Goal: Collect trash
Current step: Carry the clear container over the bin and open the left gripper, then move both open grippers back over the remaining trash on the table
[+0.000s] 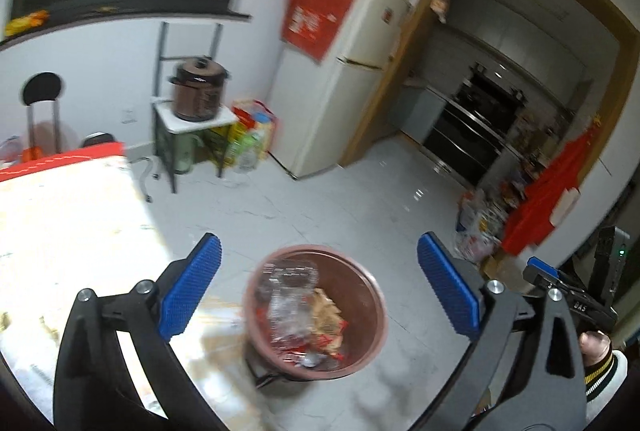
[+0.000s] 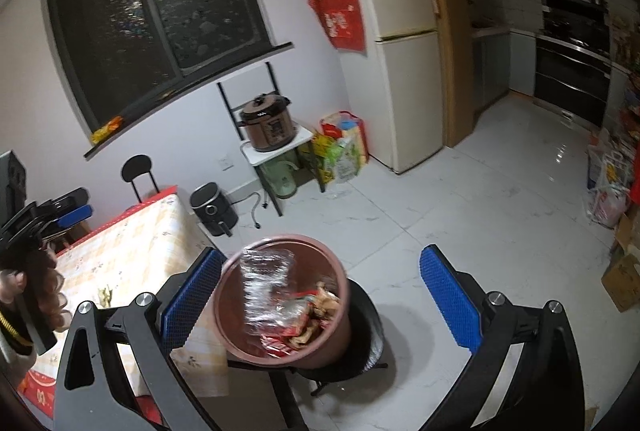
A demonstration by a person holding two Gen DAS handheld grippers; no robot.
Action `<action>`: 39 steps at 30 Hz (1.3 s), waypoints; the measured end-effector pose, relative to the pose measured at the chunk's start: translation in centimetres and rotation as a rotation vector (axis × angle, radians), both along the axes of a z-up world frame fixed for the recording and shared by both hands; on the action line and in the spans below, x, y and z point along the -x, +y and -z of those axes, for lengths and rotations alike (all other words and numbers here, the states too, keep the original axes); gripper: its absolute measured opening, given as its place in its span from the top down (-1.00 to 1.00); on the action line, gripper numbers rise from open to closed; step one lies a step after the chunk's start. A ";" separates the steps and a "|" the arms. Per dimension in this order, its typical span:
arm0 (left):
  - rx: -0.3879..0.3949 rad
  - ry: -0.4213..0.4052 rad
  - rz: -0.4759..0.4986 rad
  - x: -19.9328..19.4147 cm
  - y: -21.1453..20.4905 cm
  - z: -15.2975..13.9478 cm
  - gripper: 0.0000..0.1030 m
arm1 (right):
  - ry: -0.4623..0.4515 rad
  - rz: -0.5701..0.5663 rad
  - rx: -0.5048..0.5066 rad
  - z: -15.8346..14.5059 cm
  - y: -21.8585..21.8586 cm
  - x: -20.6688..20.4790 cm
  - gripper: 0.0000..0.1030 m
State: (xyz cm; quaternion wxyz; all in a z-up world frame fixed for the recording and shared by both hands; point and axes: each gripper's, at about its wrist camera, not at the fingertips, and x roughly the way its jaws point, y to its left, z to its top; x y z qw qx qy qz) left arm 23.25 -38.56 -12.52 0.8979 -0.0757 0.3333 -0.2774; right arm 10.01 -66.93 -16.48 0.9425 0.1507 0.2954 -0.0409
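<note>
- Two tools are showing their blue pads spread wide apart: the left tool (image 1: 318, 291) and the right tool (image 2: 322, 297) are both released and gripping nothing.
- A brown trash bin (image 1: 368, 311) is sitting on a black stool (image 2: 370, 331) on the white tiled floor (image 1: 340, 199), just beside the corner of the table (image 1: 60, 223).
- The bin is standing roughly upright, its long axis vertical and its round mouth facing up toward both cameras.
- Crumpled clear plastic (image 2: 264, 279) is lying on top of the trash in the bin, near the far rim; red and tan wrappers (image 2: 304, 323) are lying under and beside it. Print on the wrappers is too blurred to read.
- A brown pressure cooker (image 2: 268, 123) is sitting on a small rack by the wall; its panel text is illegible.
- A red hanging (image 2: 340, 15) with pale characters is hanging beside the cream fridge (image 2: 404, 59); the characters are unreadable.
- The left tool (image 2: 52, 219) is appearing at the left edge of the right wrist view.
</note>
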 end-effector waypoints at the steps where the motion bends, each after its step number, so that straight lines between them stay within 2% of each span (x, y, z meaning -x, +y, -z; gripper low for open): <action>1: -0.005 -0.008 -0.033 0.4 1.5 -0.4 -0.88 | -0.005 -0.015 -0.001 -0.1 0.5 -0.3 -0.90; 5: -0.013 -0.033 -0.164 2.7 7.7 -1.6 -0.88 | -0.019 -0.093 -0.008 -0.5 3.4 -2.0 -0.90; 12: -0.030 -0.054 -0.469 9.3 20.3 -3.0 -0.88 | -0.013 -0.228 -0.026 -0.1 8.7 -4.6 -0.90; 16: -0.038 -0.029 -0.637 13.7 26.5 -2.6 -0.88 | -0.013 -0.316 -0.024 0.1 12.4 -5.9 -0.90; 21: -0.051 0.034 -0.757 18.2 30.8 -0.4 -0.88 | 0.008 -0.433 -0.029 0.5 17.6 -7.3 -0.90; 25: -0.044 0.082 -0.796 20.5 31.7 1.8 -0.88 | 0.034 -0.509 -0.028 1.4 21.5 -8.2 -0.90; 29: -0.054 0.104 -0.795 22.0 32.6 3.5 -0.88 | 0.081 -0.570 -0.031 2.4 26.2 -8.7 -0.90; 33: -0.070 0.133 -0.759 22.0 34.4 5.5 -0.88 | 0.112 -0.617 -0.050 3.5 30.5 -8.4 -0.90; 39: -0.065 0.129 -0.677 20.5 37.1 6.9 -0.88 | 0.180 -0.652 -0.040 5.1 37.5 -7.0 -0.90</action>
